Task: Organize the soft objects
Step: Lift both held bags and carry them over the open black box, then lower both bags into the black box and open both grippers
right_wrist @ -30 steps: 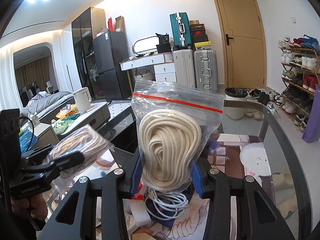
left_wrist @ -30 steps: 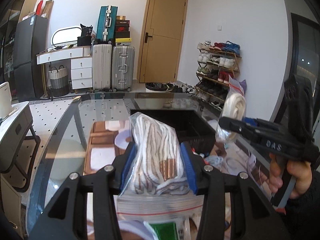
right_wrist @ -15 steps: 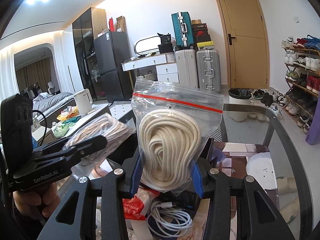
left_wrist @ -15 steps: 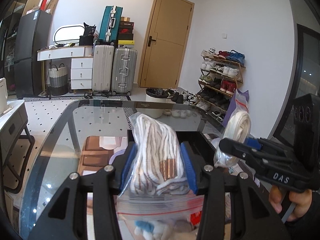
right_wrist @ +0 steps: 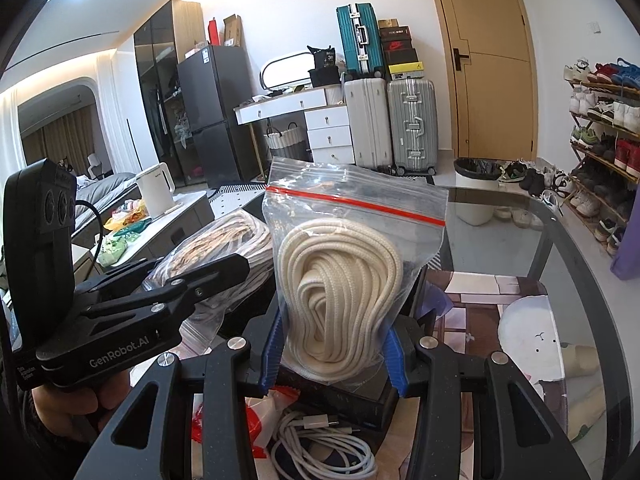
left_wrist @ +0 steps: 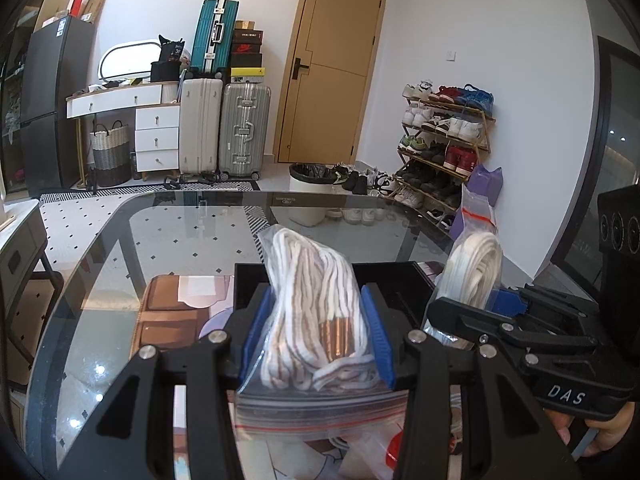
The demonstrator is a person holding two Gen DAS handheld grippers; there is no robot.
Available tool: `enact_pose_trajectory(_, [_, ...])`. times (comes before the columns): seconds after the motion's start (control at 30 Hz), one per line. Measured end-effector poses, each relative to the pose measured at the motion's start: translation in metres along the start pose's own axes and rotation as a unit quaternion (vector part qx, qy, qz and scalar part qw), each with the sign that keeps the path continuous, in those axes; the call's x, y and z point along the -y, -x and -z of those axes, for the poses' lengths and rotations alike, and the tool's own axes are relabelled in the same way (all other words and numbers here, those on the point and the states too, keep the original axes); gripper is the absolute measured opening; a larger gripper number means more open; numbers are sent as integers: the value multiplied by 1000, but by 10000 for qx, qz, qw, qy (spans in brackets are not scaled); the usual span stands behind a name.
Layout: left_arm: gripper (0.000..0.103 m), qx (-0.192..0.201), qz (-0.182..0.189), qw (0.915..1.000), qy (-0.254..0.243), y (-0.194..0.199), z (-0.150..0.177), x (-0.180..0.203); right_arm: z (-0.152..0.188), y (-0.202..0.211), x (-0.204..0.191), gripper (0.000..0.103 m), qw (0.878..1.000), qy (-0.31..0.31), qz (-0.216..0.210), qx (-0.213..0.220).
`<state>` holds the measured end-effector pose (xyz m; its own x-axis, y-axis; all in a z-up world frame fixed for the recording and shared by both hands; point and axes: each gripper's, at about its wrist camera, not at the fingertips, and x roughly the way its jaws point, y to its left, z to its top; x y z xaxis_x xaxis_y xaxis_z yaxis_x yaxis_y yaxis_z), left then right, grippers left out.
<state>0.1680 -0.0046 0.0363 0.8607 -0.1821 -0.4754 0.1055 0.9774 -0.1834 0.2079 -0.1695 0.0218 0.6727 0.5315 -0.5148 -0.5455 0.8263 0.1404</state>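
Between the pads of each tool, one zip bag: left tool [left_wrist: 316, 340] clenches striped cord bag [left_wrist: 316, 304], right tool [right_wrist: 332, 344] cream rope bag [right_wrist: 340, 292]; light, squashy, slippery film, best pinched across the coil.

Bare glass along the tabletop [left_wrist: 120, 280] far edge and left side. Black bin [left_wrist: 404, 284] blocking mid-table; cables [right_wrist: 320, 448] and packets [right_wrist: 224, 420] crowding the near edge.

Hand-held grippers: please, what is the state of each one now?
Left hand-held gripper: closed on the bag of striped cord.
Right hand-held gripper: closed on the bag of cream rope.
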Motion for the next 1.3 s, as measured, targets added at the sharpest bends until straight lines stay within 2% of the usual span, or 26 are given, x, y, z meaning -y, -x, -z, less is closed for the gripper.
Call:
enact_pose_trajectory(0.5, [45, -223, -113, 9996, -144, -16, 4, 5, 5, -19, 7, 43, 9998, 39, 48, -193])
enact_pose_trajectory(0.73, [45, -269, -151, 9993, -206, -17, 3, 8, 7, -21, 8, 49, 9998, 60, 25, -198])
enact_pose_trajectory(0.83, [46, -276, -172, 9993, -194, -17, 2, 7, 7, -17, 5, 59, 9998, 67, 26, -193])
enact_pose_trajectory(0.87, [47, -275, -192, 9993, -189, -17, 2, 7, 7, -16, 5, 72, 9998, 88, 47, -149])
enact_pose_trajectory(0.9, [53, -274, -191, 9993, -177, -17, 1, 6, 6, -13, 4, 84, 9999, 115, 75, -70])
enact_pose_trajectory(0.93, [57, -265, -182, 9994, -151, -16, 1, 4, 6, -11, 4, 86, 9999, 129, 99, -5])
enact_pose_trajectory(0.97, [67, -260, -179, 9994, -113, -15, -1, 3, 5, -7, 4, 87, 9997, 144, 170, 79])
enact_pose_trajectory(1.03, [71, -227, -179, 9996, -59, -12, -2, 1, 4, -4, 7, 89, 9997, 135, 194, 95])
enact_pose_trajectory(1.1, [90, -184, -231, 9995, -69, -9, -3, 1, 6, -3, 9, 94, 9997, 117, 210, 56])
enact_pose_trajectory(1.17, [97, -60, -304, 9995, -52, -1, -3, -1, 8, 0, 11, 97, 9995, 103, 274, 66])
enact_pose_trajectory(1.3, [103, -13, -293, 9996, 7, 14, 0, -7, 16, 10, 19, 99, 9996, 11, 284, 60])
